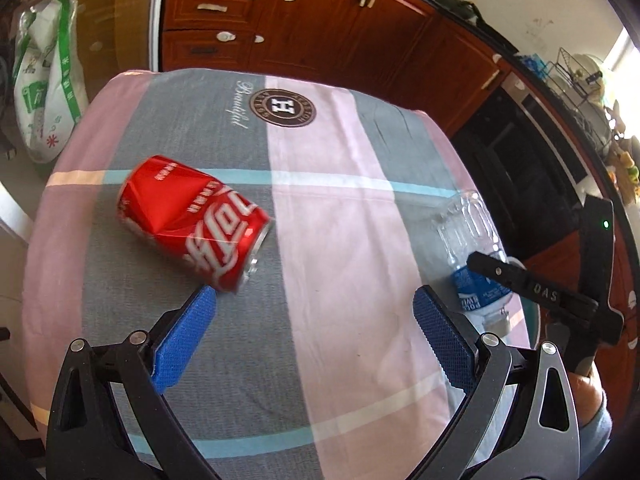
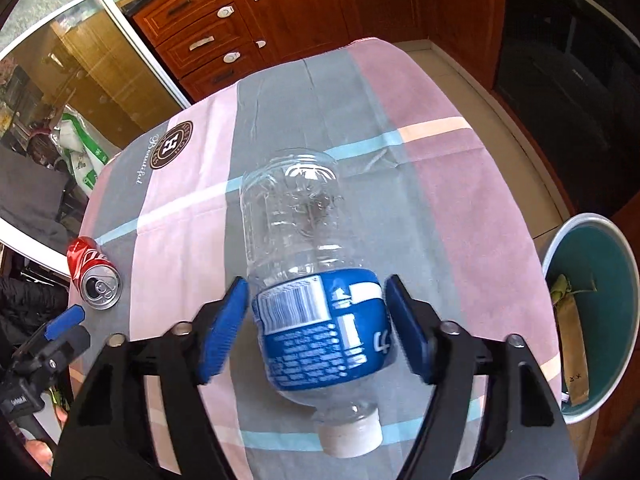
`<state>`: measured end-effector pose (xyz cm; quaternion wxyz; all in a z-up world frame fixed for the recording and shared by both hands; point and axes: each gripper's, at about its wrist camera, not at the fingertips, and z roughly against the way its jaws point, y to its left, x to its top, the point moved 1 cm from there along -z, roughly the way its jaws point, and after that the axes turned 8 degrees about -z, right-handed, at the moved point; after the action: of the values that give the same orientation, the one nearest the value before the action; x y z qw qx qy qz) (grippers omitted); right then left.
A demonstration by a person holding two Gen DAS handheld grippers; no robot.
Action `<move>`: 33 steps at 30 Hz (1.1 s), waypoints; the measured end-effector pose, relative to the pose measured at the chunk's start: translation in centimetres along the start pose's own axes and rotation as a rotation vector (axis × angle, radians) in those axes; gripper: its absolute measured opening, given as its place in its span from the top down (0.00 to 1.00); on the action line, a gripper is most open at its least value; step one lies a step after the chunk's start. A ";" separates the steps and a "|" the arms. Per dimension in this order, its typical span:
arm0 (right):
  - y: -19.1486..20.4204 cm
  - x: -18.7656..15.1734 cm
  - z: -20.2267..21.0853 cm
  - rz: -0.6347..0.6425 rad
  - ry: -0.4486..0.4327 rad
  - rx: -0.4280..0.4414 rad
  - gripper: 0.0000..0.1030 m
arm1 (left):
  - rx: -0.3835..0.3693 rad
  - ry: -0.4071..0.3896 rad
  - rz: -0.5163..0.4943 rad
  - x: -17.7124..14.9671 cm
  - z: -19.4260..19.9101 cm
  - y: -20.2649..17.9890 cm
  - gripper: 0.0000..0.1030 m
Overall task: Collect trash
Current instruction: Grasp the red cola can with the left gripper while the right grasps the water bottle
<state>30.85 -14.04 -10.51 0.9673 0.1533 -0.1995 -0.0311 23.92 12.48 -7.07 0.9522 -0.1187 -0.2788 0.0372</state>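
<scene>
A dented red soda can (image 1: 192, 220) lies on its side on the cloth-covered table (image 1: 332, 208). My left gripper (image 1: 314, 320) is open and empty; its left pad is just short of the can. A clear plastic bottle (image 2: 312, 280) with a blue label and white cap lies on the table, cap toward me. My right gripper (image 2: 316, 320) is open, with its blue pads on either side of the bottle's label. The can also shows in the right wrist view (image 2: 94, 274), far left. The bottle shows in the left wrist view (image 1: 472, 248) with the right gripper over it.
A teal trash bin (image 2: 592, 316) with some trash inside stands off the table's right edge. Wooden cabinets (image 1: 320, 28) and a dark oven (image 1: 516, 160) line the back. A white and green bag (image 1: 44, 80) sits on the floor at left.
</scene>
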 end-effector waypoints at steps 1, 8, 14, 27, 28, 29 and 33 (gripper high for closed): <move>0.7 -0.4 0.0 0.012 0.003 0.004 0.38 | 0.012 -0.007 0.015 0.1 0.3 0.6 0.04; 5.7 -3.3 -0.5 0.113 0.050 0.060 0.38 | 0.147 -0.039 0.110 2.4 0.7 4.9 0.04; 7.8 -3.9 -0.9 0.147 0.065 0.063 0.38 | 0.170 -0.027 0.172 4.3 -1.7 6.5 0.04; 7.5 -4.0 -0.3 0.153 0.049 0.046 0.38 | 0.010 0.050 -0.193 3.1 -4.8 0.2 0.19; 7.1 -4.1 -0.1 0.149 0.048 0.045 0.38 | -0.011 0.062 -0.227 2.6 -4.8 -0.7 0.19; 6.7 -4.2 0.1 0.142 0.048 0.043 0.38 | -0.030 0.075 -0.260 2.1 -4.8 -1.7 0.19; 4.2 -4.5 1.1 0.097 0.045 0.019 0.38 | -0.109 0.115 -0.373 -0.2 -4.4 -5.1 0.19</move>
<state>26.23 -9.80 -9.95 0.9704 0.1535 -0.1851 0.0212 26.18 6.56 -9.51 0.9492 -0.1183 -0.2426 -0.1619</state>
